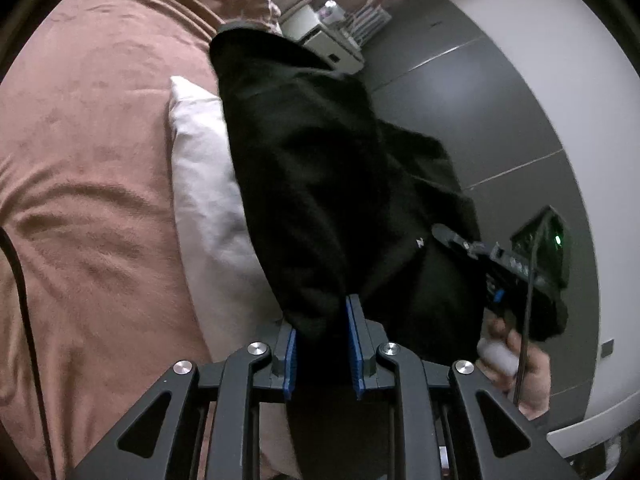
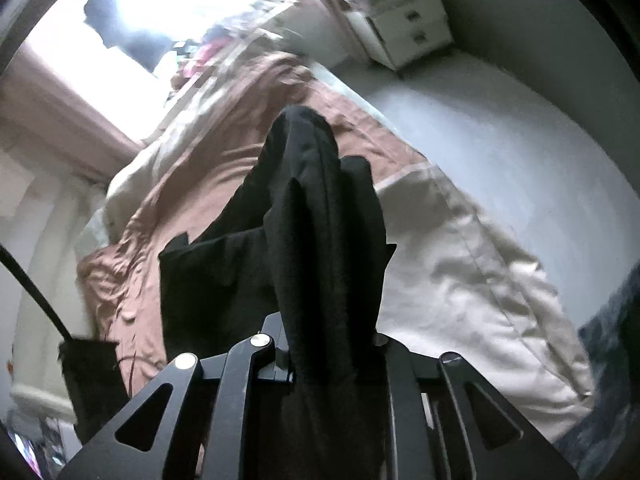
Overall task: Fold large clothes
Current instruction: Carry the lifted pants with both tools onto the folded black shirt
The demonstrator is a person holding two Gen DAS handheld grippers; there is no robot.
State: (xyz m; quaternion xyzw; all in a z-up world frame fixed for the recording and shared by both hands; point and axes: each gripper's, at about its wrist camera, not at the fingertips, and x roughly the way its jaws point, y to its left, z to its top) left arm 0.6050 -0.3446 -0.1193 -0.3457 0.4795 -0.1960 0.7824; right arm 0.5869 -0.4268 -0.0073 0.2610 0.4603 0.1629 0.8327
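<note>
Left wrist view: left gripper (image 1: 322,336) and right gripper (image 2: 332,352) each clamp the black garment (image 1: 320,168).

Pink blanket (image 1: 88,168) covers bed. White pillow (image 1: 200,184) lies on it. White nightstand (image 2: 404,32), 2 drawers, stands beside bed on grey floor (image 1: 460,92). Bright window (image 2: 132,20) beyond.

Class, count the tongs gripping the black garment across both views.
2. The left tongs clamp the black garment over the pink bedspread; the right tongs grip another part, also above the bed. Their pads are partly hidden by cloth.
</note>
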